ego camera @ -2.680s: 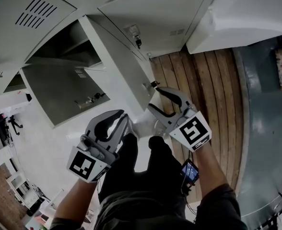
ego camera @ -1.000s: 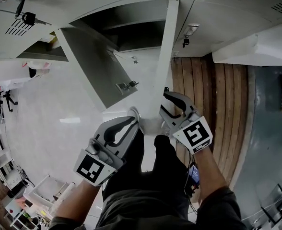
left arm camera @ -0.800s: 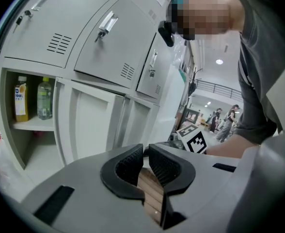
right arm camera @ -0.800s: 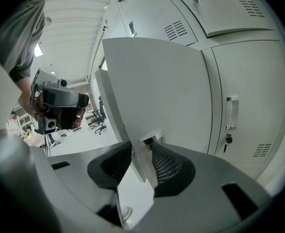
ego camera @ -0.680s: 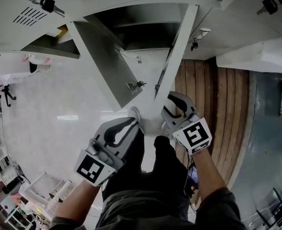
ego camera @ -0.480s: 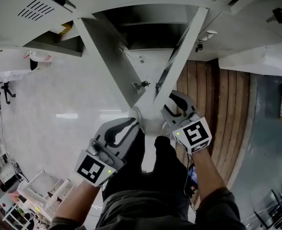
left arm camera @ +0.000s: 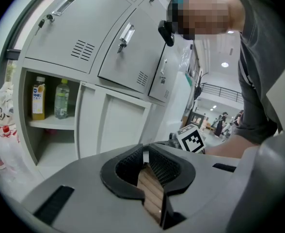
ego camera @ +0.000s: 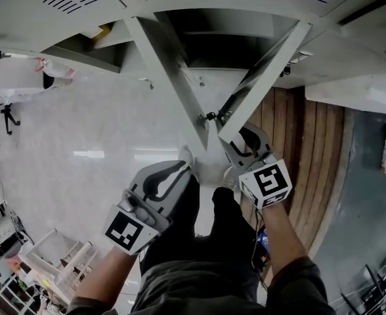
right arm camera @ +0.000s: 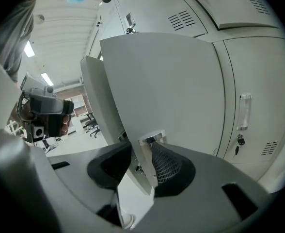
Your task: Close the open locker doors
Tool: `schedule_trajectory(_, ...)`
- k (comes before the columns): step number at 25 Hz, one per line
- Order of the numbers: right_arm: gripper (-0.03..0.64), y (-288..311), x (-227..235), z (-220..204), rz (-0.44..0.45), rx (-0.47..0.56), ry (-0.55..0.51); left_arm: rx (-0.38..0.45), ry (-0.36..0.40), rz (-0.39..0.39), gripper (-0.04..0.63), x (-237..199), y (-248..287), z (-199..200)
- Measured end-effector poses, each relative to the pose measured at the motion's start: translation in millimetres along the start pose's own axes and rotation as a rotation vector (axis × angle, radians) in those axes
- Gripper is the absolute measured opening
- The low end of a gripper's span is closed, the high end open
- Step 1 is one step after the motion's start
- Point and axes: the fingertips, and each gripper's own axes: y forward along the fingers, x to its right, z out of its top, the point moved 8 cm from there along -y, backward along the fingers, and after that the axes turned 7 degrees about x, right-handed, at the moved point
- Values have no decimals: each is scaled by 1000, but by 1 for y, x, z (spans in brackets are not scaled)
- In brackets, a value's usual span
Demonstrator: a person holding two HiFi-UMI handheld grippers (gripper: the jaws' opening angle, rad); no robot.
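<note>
The left gripper (ego camera: 182,165) hangs nearest, fingers together on nothing and apparently idle. The right gripper (ego camera: 237,136) sets its fingers apart astride the free edge of the right open door (ego camera: 265,71), probably to swing it shut. Only the right gripper view shows that edge unpinched, only the left gripper view shows bottles (left arm camera: 61,98) in an open locker (left arm camera: 50,124) beyond, and the head view shows the second open door (ego camera: 170,77).

A pale, glossy floor (ego camera: 81,156) catches a soft streak of light. Along its right edge run wooden planks (ego camera: 314,149), then darker grey flooring (ego camera: 370,195). White racks (ego camera: 62,264) stand at the lower left. Ceiling strip lights (right arm camera: 48,78) glow over distant office chairs (right arm camera: 90,124).
</note>
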Motion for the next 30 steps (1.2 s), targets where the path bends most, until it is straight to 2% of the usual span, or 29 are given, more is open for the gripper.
schedule_trajectory(19, 132, 11, -4, 1, -30, -13, 6, 12, -20, 14, 41, -21, -19, -1)
schedule_trajectory(30, 130, 38, -9, 8, -59, -17, 0, 21, -29, 35, 41, -35, -30, 3)
